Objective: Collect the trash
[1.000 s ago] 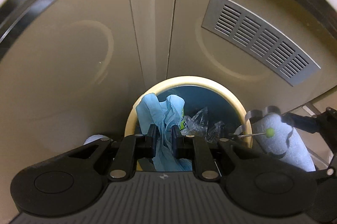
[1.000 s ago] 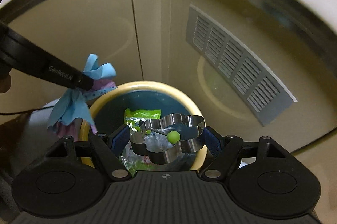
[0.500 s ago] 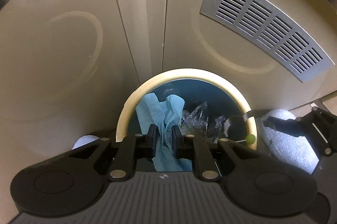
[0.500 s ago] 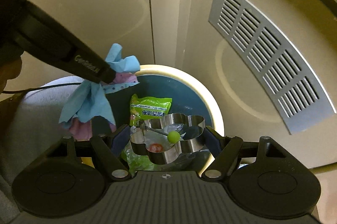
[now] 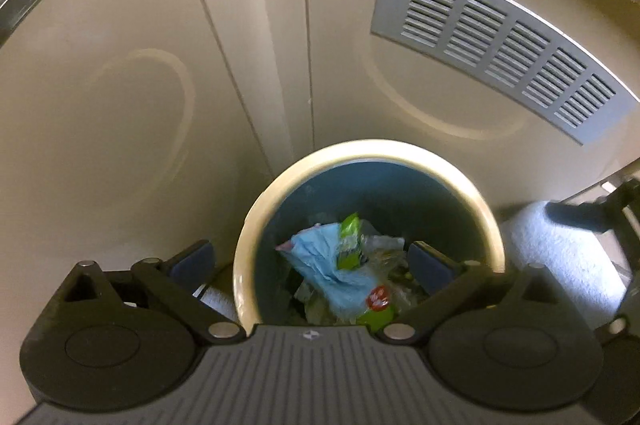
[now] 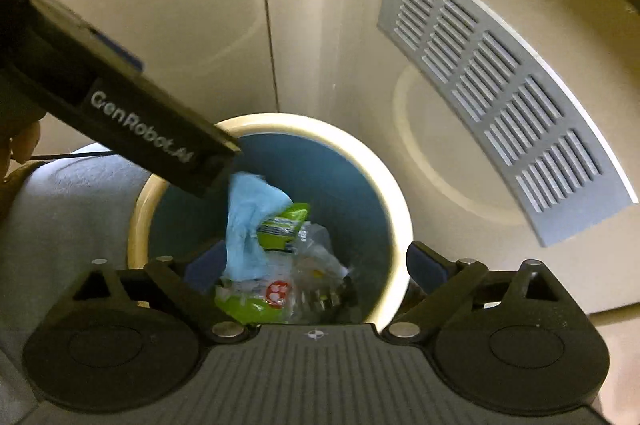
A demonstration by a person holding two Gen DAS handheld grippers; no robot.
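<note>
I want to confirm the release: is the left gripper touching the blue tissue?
Apart: left wrist view shows the blue tissue in the bin, clear of the left gripper's open jaws.

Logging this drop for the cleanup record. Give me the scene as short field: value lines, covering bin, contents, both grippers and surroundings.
bin: round bin, cream rim, blue inside, standing below both grippers
contents: crumpled blue tissue, green snack wrapper, clear plastic wrap
left gripper: left gripper above the bin, jaws just opened wide, nothing between them
right gripper: right gripper above the bin, jaws just opened further, nothing between them
metal cutter: not clearly visible in the bin
surroundings: beige cabinet doors, grey vent grille
</note>
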